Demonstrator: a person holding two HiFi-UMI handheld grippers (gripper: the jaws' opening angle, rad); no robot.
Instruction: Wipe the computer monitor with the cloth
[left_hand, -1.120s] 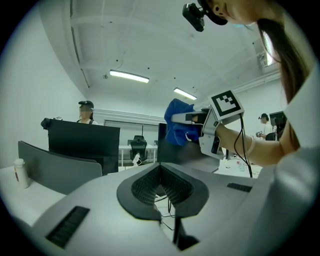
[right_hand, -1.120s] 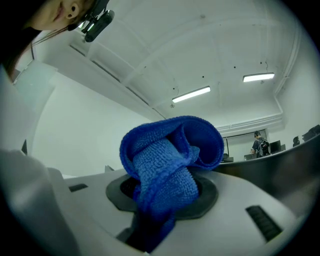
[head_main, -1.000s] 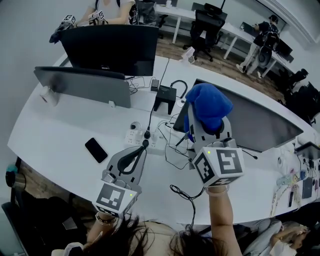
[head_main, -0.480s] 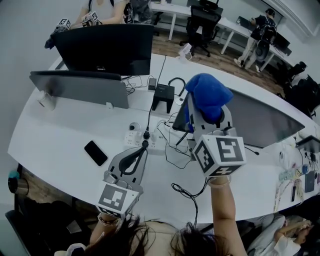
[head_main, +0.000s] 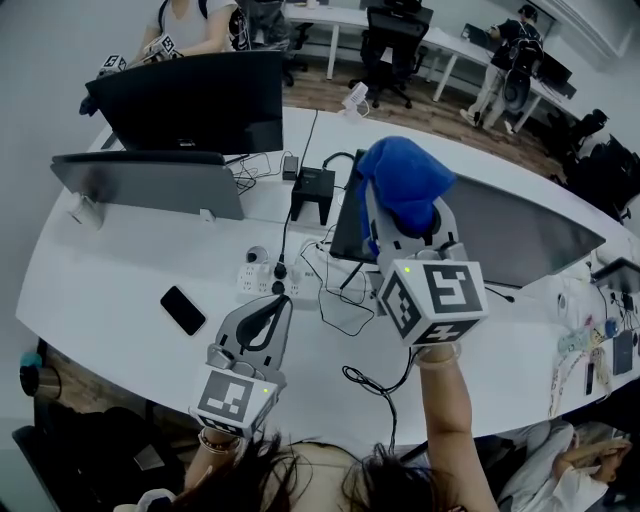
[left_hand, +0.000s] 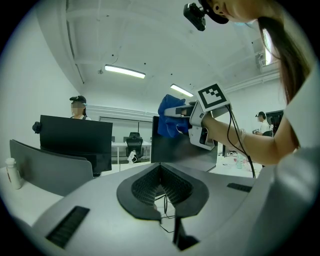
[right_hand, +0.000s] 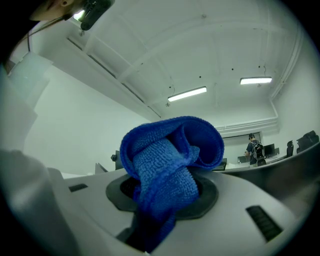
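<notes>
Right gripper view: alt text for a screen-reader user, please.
A bunched blue cloth fills the centre, clamped in the right gripper. Behind it are white walls, two ceiling lights and a distant person standing at far right.

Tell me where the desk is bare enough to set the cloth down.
Bare desk lies left of the phone, in front of the grey monitor. Crowded: power strip and cables at the middle, clutter at the far right.
</notes>
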